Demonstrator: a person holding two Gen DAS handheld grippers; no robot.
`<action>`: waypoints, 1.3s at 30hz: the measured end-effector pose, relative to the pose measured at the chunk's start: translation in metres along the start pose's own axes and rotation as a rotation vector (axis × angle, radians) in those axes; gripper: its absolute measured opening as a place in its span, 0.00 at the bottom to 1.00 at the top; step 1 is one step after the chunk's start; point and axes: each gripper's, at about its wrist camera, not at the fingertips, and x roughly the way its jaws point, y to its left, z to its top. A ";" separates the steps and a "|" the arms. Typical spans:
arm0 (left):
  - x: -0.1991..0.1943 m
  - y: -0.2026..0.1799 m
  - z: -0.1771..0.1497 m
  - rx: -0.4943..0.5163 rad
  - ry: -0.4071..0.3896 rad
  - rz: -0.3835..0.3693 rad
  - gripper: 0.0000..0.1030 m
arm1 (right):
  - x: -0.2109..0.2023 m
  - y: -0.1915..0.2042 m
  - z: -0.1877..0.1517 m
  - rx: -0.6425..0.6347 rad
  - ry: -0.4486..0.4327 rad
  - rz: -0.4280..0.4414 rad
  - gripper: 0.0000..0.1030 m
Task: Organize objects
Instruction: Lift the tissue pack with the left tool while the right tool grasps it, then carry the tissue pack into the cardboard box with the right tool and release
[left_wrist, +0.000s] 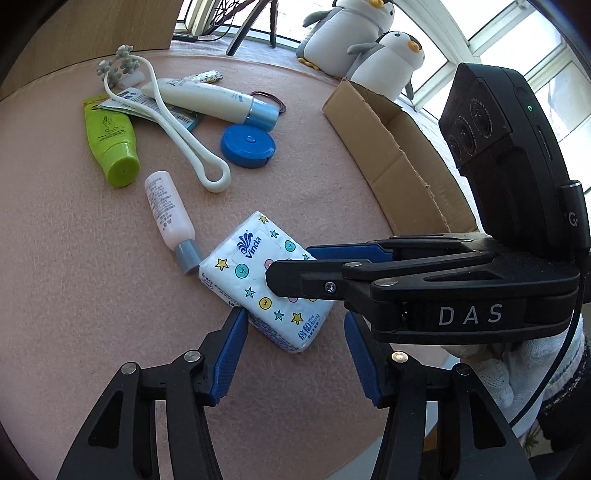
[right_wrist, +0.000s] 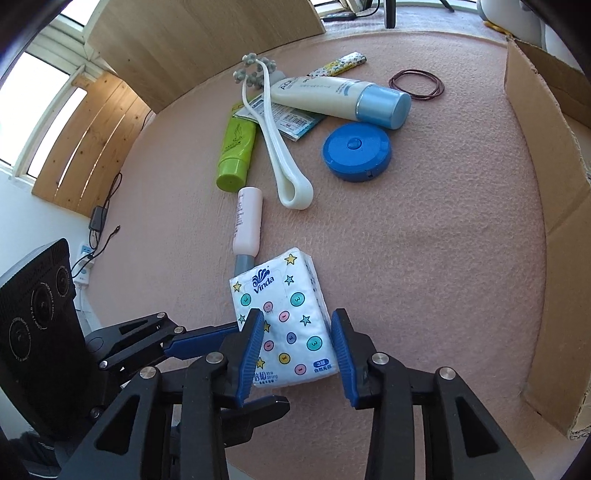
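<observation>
- Tissue pack (right_wrist: 286, 317) — white, printed with stars and coloured buttons — lay flat on the pink felt surface (right_wrist: 424, 258), its near end between the blue pads of the right gripper (right_wrist: 297, 354).
- Right gripper's jaws stood apart, one pad on each long side of the pack; whether the pads touched the wrapper could not be told, and there was no sign of squeezing.
- Left gripper (left_wrist: 295, 350) also had its jaws apart, with the same tissue pack (left_wrist: 258, 280) just ahead of it; its left pad (left_wrist: 231, 350) sat at the pack's near edge, while its right pad stood clear of the pack.
- In the left wrist view the right gripper (left_wrist: 286, 271) reached in from the right, its upper finger lying across the pack's top face, and a white-gloved hand (left_wrist: 517, 365) held its handle.
- Beyond the pack, a small pink bottle (right_wrist: 247, 221) with a grey cap lay with the cap almost touching the pack's far corner.
- Farther ahead sat a loose cluster: a green tube (right_wrist: 236, 155), a white massage roller (right_wrist: 280, 147) with grey heads lying over a flat sachet (right_wrist: 295, 120), a white tube with a blue cap (right_wrist: 340, 98), and a round blue tape measure (right_wrist: 356, 151).
- Thin brown hair ties (right_wrist: 417, 85) lay past the white tube — well apart from the grippers.
- To the right of the right gripper stood an open cardboard box (right_wrist: 546, 184), its flap lying on the felt.
- Two penguin plush toys (left_wrist: 373, 48) sat behind the box (left_wrist: 399, 147) in the left wrist view.
</observation>
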 end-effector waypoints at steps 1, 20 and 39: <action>0.000 0.000 0.000 -0.004 -0.002 -0.001 0.55 | 0.000 0.000 0.000 0.002 -0.002 0.002 0.33; -0.024 -0.069 0.040 0.112 -0.119 -0.041 0.52 | -0.098 -0.018 -0.016 0.013 -0.243 -0.061 0.31; 0.045 -0.186 0.086 0.289 -0.074 -0.130 0.52 | -0.166 -0.113 -0.038 0.176 -0.363 -0.178 0.31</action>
